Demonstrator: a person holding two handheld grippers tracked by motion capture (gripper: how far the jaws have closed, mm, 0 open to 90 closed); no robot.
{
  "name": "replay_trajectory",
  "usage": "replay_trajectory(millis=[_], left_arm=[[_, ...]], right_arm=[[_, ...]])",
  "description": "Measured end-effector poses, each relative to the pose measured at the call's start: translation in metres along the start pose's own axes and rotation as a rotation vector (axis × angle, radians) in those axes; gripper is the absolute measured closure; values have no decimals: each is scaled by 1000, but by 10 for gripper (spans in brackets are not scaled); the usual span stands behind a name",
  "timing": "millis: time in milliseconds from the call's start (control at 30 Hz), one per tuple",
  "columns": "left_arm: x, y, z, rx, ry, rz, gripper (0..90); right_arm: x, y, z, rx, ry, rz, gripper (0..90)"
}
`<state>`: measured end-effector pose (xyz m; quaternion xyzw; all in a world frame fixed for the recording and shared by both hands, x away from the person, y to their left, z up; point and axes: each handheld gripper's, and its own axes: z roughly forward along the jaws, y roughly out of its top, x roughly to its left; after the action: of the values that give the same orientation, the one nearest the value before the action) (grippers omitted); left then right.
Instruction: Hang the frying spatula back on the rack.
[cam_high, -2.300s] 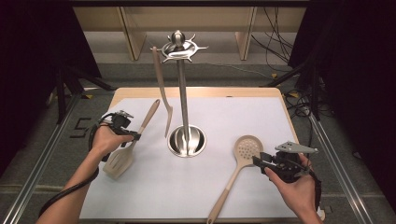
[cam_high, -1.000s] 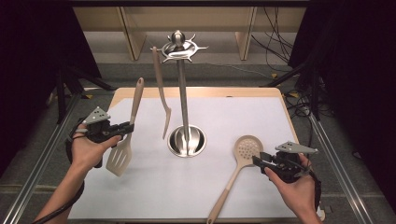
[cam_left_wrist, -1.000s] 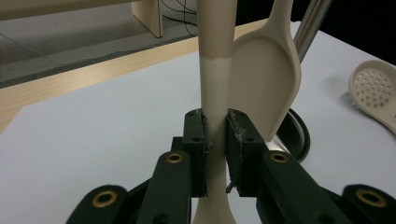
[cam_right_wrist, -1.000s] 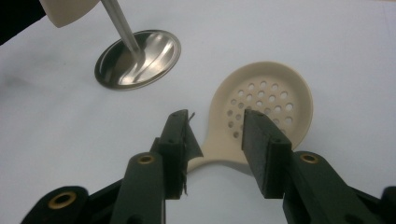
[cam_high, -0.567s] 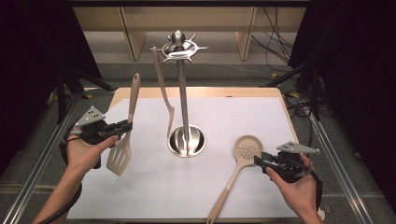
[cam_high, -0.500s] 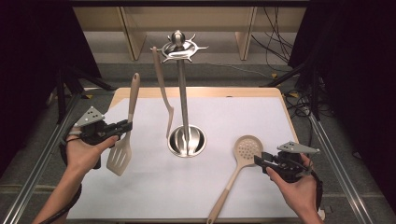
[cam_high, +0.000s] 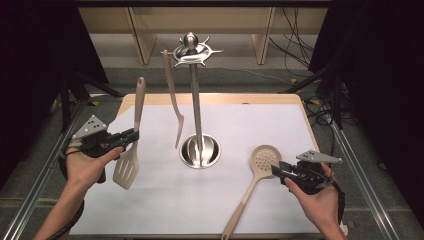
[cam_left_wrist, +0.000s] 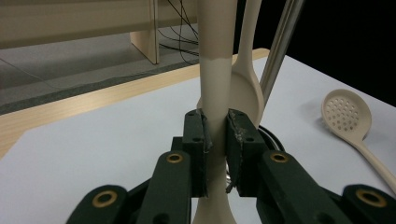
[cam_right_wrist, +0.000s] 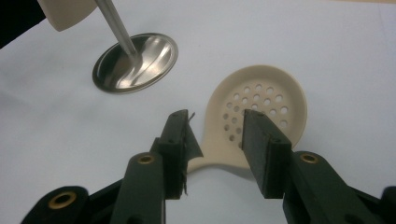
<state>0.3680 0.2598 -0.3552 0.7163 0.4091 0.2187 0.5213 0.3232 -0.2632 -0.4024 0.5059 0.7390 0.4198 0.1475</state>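
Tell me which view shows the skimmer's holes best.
The right gripper view: the skimmer lies close under the open jaws and every hole is distinct. The high view shows the whole skimmer, its holes as tiny dots. The left gripper view shows its bowl far off.

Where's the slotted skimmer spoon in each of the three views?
High view: skimmer spoon lies lower right, beside right gripper.
Left gripper view: right edge.
Right gripper view: center, behind the open jaws.
Shared landmark: the stand's round steel base.
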Motion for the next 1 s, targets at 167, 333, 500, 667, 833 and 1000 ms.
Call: replay_trajectory(millis=[167,333,500,667,833,1000], left_arm=[[-4,2,-2,-11,-5,9,780],[-9,4,-2,-20,-19,19,780],[-15,6,-4,-38,-39,24,780],[-21,11,-8,-56,-48,41,780],[-26,13,-8,-70,-56,43,780],[-30,15,-7,-73,-66,50,780]], right_arm=[[-3,1,1,-7,-1,-27,622],[-4,0,1,-12,5,-21,622],[-2,1,-1,-9,-10,-33,622],[0,1,-1,-4,-5,-25,622],[0,1,0,-22,-14,-44,622],[0,2,-2,-11,-18,-41,622]])
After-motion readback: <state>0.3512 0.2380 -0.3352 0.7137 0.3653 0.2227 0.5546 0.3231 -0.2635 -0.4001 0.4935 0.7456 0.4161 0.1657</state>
